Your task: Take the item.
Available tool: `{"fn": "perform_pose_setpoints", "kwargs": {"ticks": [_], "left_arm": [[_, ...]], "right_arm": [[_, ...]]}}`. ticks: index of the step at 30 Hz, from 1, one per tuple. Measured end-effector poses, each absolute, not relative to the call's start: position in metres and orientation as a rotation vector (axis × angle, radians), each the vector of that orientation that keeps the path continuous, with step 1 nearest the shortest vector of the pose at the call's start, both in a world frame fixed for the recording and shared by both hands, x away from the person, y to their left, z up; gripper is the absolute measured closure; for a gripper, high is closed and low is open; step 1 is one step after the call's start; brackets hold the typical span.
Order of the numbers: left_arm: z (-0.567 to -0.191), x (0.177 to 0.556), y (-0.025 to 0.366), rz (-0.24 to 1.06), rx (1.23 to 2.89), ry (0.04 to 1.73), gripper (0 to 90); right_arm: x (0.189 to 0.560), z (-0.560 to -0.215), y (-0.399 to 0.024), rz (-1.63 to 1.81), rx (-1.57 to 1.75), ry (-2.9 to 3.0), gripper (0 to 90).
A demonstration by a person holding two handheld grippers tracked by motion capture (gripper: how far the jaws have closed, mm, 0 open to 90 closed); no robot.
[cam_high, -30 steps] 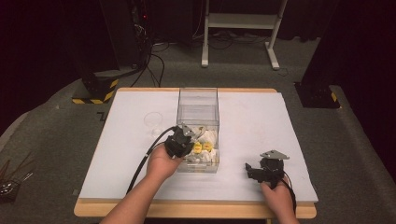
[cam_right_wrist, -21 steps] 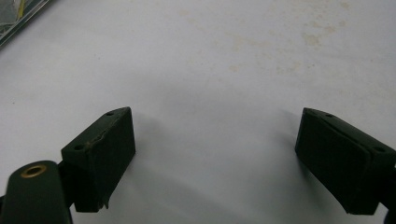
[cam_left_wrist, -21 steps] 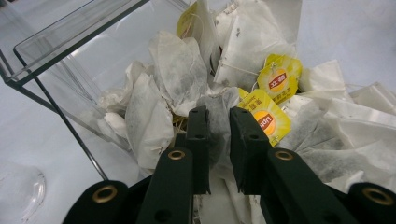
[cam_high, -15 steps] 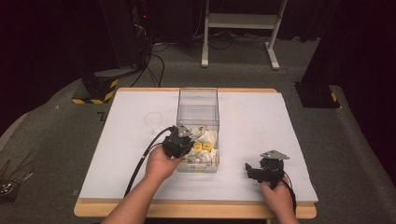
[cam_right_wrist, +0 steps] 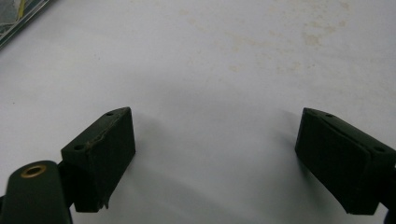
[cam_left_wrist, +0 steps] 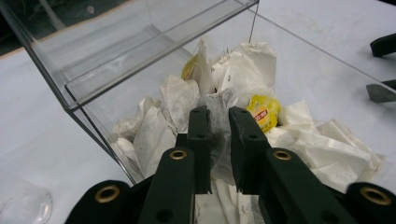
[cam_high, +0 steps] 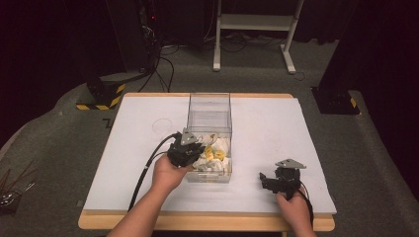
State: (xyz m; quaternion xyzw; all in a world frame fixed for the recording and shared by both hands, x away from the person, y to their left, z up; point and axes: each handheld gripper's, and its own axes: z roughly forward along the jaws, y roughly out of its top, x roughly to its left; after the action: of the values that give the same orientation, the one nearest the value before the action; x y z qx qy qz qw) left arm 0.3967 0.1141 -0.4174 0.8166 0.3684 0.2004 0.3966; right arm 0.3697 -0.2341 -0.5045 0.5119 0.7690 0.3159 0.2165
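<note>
A clear plastic box (cam_high: 210,106) stands in the middle of the white table (cam_high: 267,123). Its near end holds a heap of white tea bags (cam_high: 215,155), some with yellow tags (cam_left_wrist: 264,112). My left gripper (cam_high: 190,148) reaches into the box from its near left corner. In the left gripper view, the left gripper (cam_left_wrist: 218,116) has its jaws shut on a greyish tea bag (cam_left_wrist: 217,99) on top of the heap. My right gripper (cam_high: 264,178) rests on the table to the right of the box. In the right gripper view, the right gripper (cam_right_wrist: 215,140) is open over bare white tabletop.
A clear round glass item (cam_high: 161,126) sits on the table left of the box, also at the lower left in the left gripper view (cam_left_wrist: 23,210). The box's far half (cam_high: 210,116) holds nothing. Beyond the table are a black cabinet, cables and a white stand (cam_high: 257,22).
The left gripper has shifted slightly at the box's near left corner. The right gripper has stayed where it was.
</note>
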Motion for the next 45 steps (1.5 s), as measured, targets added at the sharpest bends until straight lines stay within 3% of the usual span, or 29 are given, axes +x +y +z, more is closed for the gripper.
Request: {"fn": "perform_pose_setpoints", "kwargs": {"ticks": [28, 45], "left_arm": [[-0.407, 0.375, 0.14, 0.637, 1.795, 0.841, 79.9], [-0.398, 0.368, 0.159, 0.683, 1.766, 0.817, 79.9]], "right_arm": [[0.37, -0.504, -0.234, 0.874, 1.417, 2.133, 12.0], [0.37, -0.505, -0.234, 0.872, 1.415, 2.135, 11.8]]}}
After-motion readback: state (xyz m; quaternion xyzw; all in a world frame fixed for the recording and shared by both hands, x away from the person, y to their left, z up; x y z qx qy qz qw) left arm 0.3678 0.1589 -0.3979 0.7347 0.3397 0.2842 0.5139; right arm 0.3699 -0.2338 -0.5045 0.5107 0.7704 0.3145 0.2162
